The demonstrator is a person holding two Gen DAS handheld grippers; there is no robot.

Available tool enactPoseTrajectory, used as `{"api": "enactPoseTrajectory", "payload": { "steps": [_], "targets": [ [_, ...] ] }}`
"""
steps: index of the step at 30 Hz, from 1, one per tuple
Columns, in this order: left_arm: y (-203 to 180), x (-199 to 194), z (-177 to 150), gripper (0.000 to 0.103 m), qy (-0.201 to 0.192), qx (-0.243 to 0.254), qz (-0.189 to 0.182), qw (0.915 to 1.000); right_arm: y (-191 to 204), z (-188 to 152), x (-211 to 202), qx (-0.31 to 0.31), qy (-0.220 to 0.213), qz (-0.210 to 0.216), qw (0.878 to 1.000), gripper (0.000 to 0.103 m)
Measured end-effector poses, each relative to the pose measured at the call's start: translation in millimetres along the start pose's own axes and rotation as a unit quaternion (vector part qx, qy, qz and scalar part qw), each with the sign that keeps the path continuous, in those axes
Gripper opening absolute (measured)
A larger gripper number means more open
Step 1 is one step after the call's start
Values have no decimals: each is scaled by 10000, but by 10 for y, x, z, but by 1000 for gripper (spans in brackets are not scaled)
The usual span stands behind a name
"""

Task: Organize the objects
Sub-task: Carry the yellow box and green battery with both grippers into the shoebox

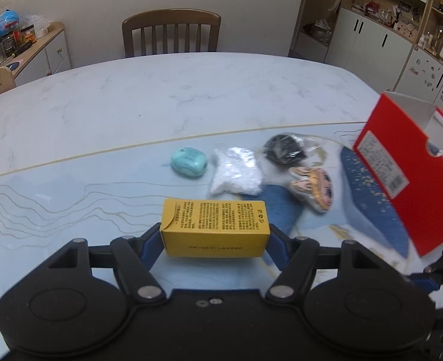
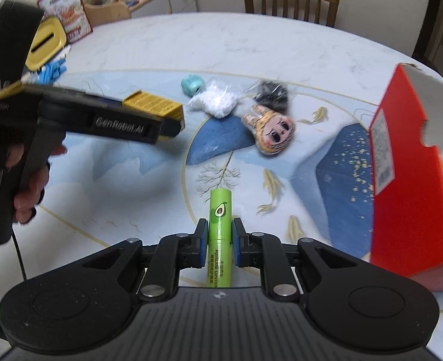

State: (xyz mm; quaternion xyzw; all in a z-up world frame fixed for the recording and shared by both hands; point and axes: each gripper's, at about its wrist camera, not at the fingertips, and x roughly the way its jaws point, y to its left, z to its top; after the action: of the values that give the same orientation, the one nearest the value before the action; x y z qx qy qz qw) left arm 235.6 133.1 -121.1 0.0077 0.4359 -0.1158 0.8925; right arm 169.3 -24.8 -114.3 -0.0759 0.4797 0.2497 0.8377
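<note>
Carrying one item apiece, both grippers are held above the counter (image 1: 167, 90) beside the red box (image 1: 408, 174), which appears to be the collecting place (a judgement from its open top). The yellow carton (image 1: 215, 225) is pinched crosswise by the jaws of the left gripper (image 1: 215, 240), its ends pressed between the pads, left of the red box. The green lip balm tube (image 2: 219, 234) is clamped lengthwise by the jaws of the right gripper (image 2: 219, 237), its cap pointing forward, also left of the red box. A teal case (image 1: 188, 161), a white bag (image 1: 236, 174) and a doll-face charm (image 2: 269, 132) are left lying on the counter, left of the red box.
</note>
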Motion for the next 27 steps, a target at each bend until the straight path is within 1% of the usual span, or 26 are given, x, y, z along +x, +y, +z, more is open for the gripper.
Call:
{"api": "enactPoseTrajectory", "payload": {
  "steps": [7,13,18,27],
  "targets": [
    [-299,-279,86,69,19,38,-156,9999,-274,31,-395,280,-250,216,9991,16],
    [-623,-500,180,69,-84,33,-402,9992,-550,55,-723,440,-506,318,9972,16],
    [-943,-601,250,69,-156,123,-561,9982,-843,78,-930,575,-678,323,9955,16],
    [-1476,-607,373,69,-204,307,-634,9973,-1365,80,-1165,624,-910,199,9937,16]
  ]
}}
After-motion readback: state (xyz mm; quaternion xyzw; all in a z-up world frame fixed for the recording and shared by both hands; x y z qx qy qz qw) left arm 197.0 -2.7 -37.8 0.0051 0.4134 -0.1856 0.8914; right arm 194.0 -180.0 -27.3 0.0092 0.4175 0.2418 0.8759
